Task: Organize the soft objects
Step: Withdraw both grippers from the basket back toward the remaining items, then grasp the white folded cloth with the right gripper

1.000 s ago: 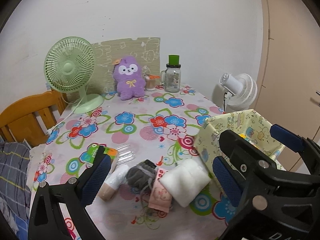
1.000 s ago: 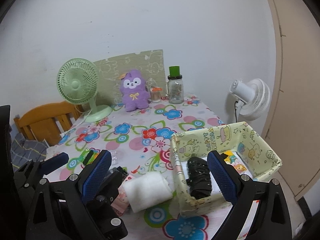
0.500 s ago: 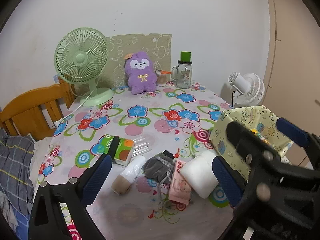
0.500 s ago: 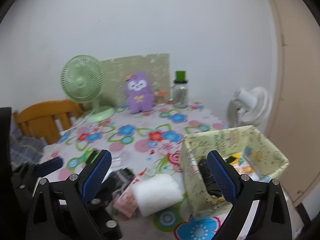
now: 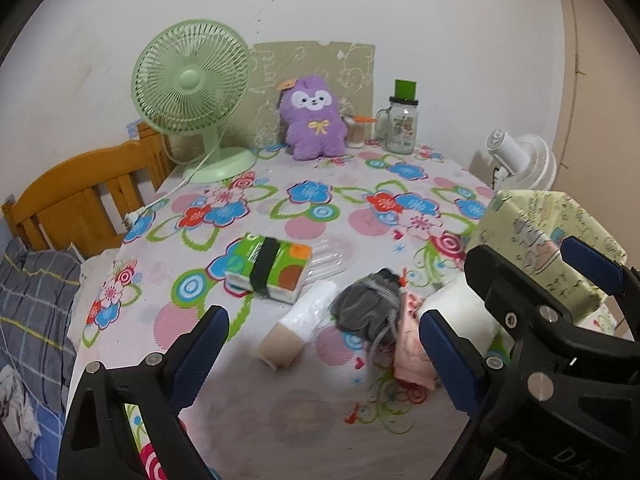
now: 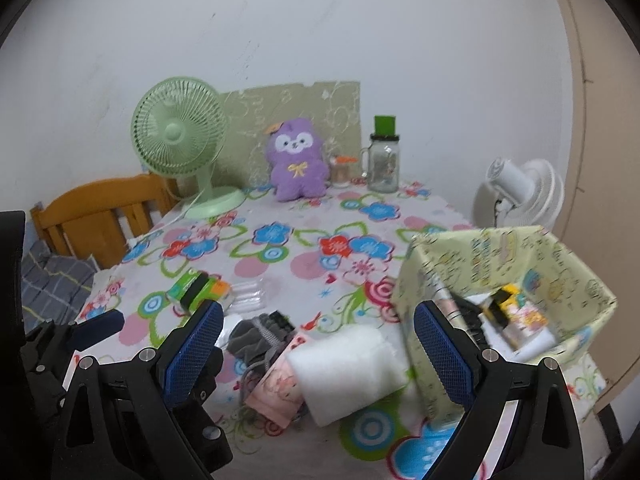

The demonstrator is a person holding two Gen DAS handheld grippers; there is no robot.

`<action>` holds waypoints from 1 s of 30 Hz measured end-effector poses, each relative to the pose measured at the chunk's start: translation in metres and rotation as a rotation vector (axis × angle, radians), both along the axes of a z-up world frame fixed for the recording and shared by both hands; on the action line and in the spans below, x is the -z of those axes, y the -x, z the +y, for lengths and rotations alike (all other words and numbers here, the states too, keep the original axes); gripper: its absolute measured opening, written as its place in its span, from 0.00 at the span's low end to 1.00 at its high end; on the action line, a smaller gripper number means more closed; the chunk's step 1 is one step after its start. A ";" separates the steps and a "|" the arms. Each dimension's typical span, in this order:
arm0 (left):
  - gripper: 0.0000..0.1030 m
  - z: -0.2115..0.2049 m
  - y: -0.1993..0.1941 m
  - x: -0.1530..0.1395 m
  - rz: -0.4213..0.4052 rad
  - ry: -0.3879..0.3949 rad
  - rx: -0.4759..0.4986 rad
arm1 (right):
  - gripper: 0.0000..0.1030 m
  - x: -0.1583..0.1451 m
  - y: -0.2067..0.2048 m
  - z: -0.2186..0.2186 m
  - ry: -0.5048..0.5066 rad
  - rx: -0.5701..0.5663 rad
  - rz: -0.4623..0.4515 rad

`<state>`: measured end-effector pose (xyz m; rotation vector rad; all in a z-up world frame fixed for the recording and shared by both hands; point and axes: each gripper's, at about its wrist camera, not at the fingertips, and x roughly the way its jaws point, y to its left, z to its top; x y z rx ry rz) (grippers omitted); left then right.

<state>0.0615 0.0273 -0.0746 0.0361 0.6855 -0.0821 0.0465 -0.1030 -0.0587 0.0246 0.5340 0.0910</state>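
- Left gripper [image 5: 322, 354]: blue-padded fingers spread wide, nothing between them; it hangs above the near edge of the table with the flower-print cloth [image 5: 304, 408].
- Right gripper [image 6: 318, 354]: fingers likewise wide apart and empty, above the near right part of the table. Right view is somewhat blurred.
- Cluster of soft things lies just beyond both finger pairs, near the near edge, all touching or overlapping: white plastic-wrapped roll with tan end [image 5: 298, 330], grey knitted drawstring bundle [image 5: 368, 304], folded pink cloth [image 5: 410, 350], white fluffy rolled towel [image 6: 346, 372].
- Key relation: in the right view, the towel sits directly ahead between the right fingers, its long axis running across the gap, left-near to right-far, with its right end just beside the wall of the yellow-green printed fabric bin [image 6: 500, 248].
- Judgement: the right gripper is the nearer one for the towel; the wrapped roll and grey bundle fall ahead of the left gripper.
- The bin stands at the near right corner and already holds several items; too blurred to identify.
- Further in: green-and-orange tissue packs with a black band [image 5: 268, 266], left of centre.
- Far edge: purple plush toy [image 5: 314, 118], apart from the cluster.
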 end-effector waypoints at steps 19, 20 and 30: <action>0.88 0.007 -0.015 0.038 0.079 -0.022 -0.022 | 0.80 0.050 -0.035 0.004 -0.011 0.002 0.188; 0.88 0.006 -0.016 0.039 0.079 -0.031 -0.024 | 0.80 0.053 -0.037 0.004 -0.015 0.006 0.201; 0.88 0.003 -0.025 0.049 0.116 -0.036 -0.011 | 0.58 0.072 -0.049 -0.002 -0.049 0.014 0.285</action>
